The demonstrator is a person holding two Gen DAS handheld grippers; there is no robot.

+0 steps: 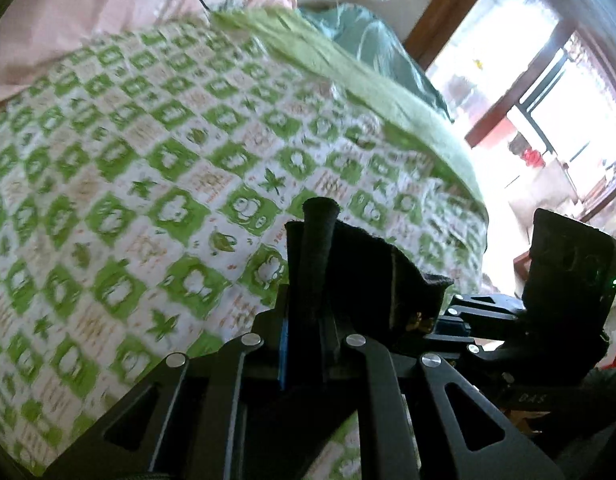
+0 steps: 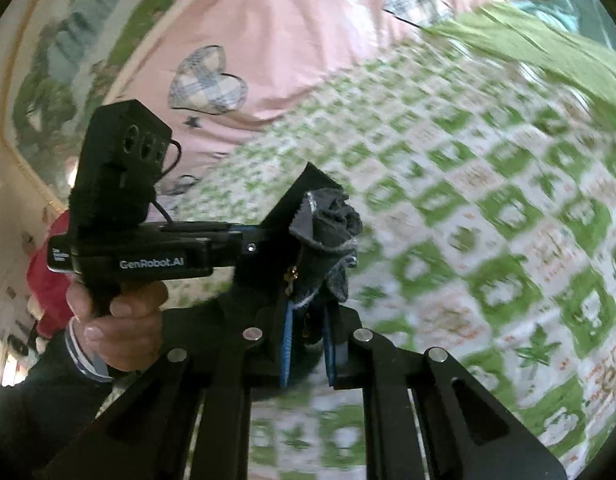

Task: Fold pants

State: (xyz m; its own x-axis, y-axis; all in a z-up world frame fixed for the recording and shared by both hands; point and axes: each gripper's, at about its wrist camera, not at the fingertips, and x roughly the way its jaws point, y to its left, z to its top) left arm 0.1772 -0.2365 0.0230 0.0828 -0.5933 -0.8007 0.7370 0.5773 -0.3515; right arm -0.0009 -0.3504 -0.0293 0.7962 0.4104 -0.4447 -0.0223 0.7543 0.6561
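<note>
Left wrist view: the left gripper (image 1: 313, 240) has its jaws drawn nearly together, clamped on a bunched edge of the dark, almost black fabric pants (image 1: 371, 276). The cloth stands up between the fingers as a narrow roll and spills to the right toward the right gripper (image 1: 563, 280), which sits just beside it at about the same height. Below and beyond lies the green-and-white patterned bedspread (image 1: 148, 168), blurred; the pinched cloth looks raised clear of it.

Right wrist view: the right gripper (image 2: 323, 240) is likewise narrowed onto a crumpled wad of the same dark pants (image 2: 331, 232), a small brass zipper pull hanging beneath. The left gripper (image 2: 212, 248), held in the person's hand (image 2: 120, 320), lies just to the left, and the fabric seems to run straight between the two. A pink quilt with plaid hearts (image 2: 276, 40) covers the far side of the bed.

The held edge stretches short from claw to claw, so both hands are equally near; the rest of the garment is hidden below, and the coming move likely turns on carrying this edge level.
</note>
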